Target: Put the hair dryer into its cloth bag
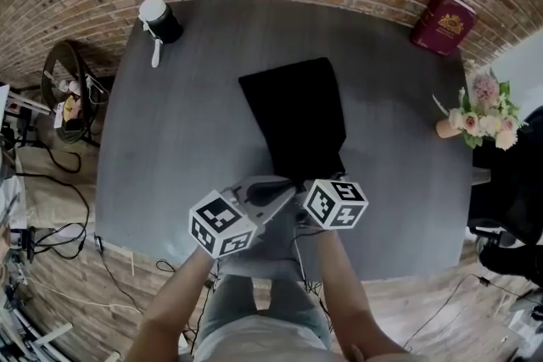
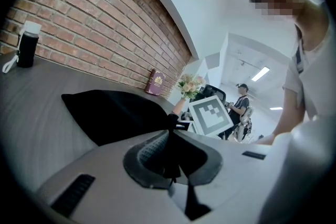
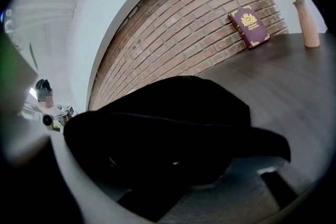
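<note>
Left claw [image 1: 282, 189] and right claw [image 1: 318, 182] meet at the near mouth of the cloth bag [image 1: 297, 110] on the bench [image 1: 170, 148]. Left gripper view: jaws pinched shut on the bag's hem. Right gripper view: jaws half apart, gripping a dark bulk (probably the hair dryer [image 3: 157, 149], cloth draped over it). Insertion step, I judge; next, push it deeper while the mouth is held up.

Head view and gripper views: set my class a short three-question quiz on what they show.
1. True or false: the left tongs are shut on the edge of the bag.
2. What leans against the brick wall? A. book B. vase C. bottle
3. Fill in: the bag's colour is ____.

Key: 1 true; 2 A; 3 black.
</note>
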Tool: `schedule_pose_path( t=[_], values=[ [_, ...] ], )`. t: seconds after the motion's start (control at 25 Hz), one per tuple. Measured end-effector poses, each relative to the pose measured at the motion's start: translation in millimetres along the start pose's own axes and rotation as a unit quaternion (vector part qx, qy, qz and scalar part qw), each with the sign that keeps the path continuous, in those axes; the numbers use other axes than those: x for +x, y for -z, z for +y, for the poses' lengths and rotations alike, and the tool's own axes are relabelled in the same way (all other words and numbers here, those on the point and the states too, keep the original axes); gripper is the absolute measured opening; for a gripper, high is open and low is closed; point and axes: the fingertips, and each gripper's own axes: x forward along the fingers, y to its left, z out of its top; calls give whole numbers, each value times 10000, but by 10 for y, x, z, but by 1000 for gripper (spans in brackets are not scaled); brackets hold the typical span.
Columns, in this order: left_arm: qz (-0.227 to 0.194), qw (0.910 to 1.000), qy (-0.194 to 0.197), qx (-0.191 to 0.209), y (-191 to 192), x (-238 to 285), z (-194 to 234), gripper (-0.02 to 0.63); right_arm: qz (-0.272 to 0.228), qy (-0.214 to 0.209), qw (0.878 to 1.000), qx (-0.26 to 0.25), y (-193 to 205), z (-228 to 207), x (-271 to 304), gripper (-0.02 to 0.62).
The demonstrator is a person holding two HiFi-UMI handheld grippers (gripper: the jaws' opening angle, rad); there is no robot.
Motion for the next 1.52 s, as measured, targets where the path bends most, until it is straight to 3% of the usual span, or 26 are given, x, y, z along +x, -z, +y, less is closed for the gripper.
schedule_pose_path(
  t=[0.6, 1.0, 1.52],
  values=[
    [24, 9999, -129, -93, 50, -35, 65, 21, 705, 238, 9971, -133, 146, -64, -1, 213],
    [53, 9998, -201, -73, 76, -2, 47, 21, 744, 373, 9956, -431, 143, -79, -185, 256],
    [244, 9990, -375, -85, 116, 48, 54, 21, 785, 599, 9933, -608, 220, -121, -708, 262]
  ],
)
